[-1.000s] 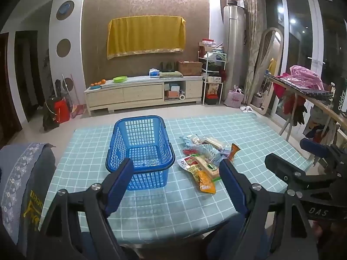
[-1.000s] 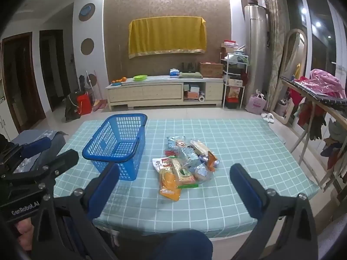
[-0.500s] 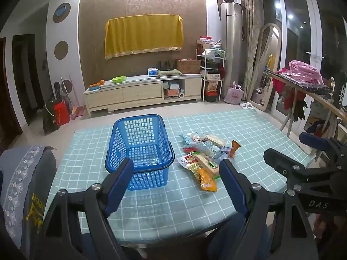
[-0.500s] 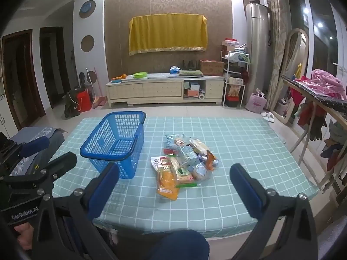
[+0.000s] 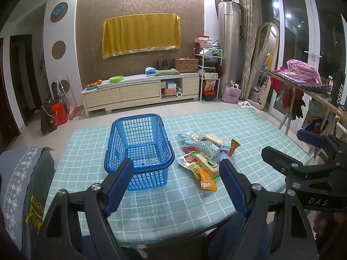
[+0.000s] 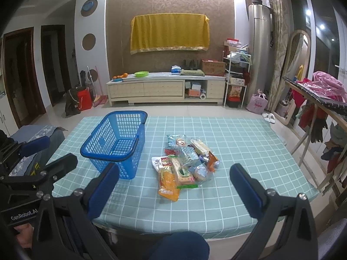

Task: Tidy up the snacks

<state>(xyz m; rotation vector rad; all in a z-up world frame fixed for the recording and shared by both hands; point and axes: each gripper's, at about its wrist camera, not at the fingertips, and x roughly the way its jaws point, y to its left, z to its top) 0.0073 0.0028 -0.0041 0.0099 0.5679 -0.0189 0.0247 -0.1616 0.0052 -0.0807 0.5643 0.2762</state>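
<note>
A blue plastic basket (image 5: 138, 149) (image 6: 117, 145) stands empty on the table with the green checked cloth (image 5: 249, 130) (image 6: 238, 143). Right of it lies a pile of snack packets (image 5: 203, 156) (image 6: 184, 164), with an orange packet (image 5: 208, 179) (image 6: 169, 184) nearest me. My left gripper (image 5: 175, 173) is open and empty, above the near table edge, short of the basket. My right gripper (image 6: 173, 184) is open and empty, near the table's front edge, short of the snack pile. Each gripper shows at the edge of the other's view.
A grey chair back (image 5: 19, 184) stands at the table's left. A clothes rack with pink laundry (image 6: 325, 91) stands to the right. A long TV cabinet (image 5: 141, 93) lines the far wall.
Both grippers have moved slightly forward and up toward the table; basket and snacks appear a little closer. Nothing was grasped.
</note>
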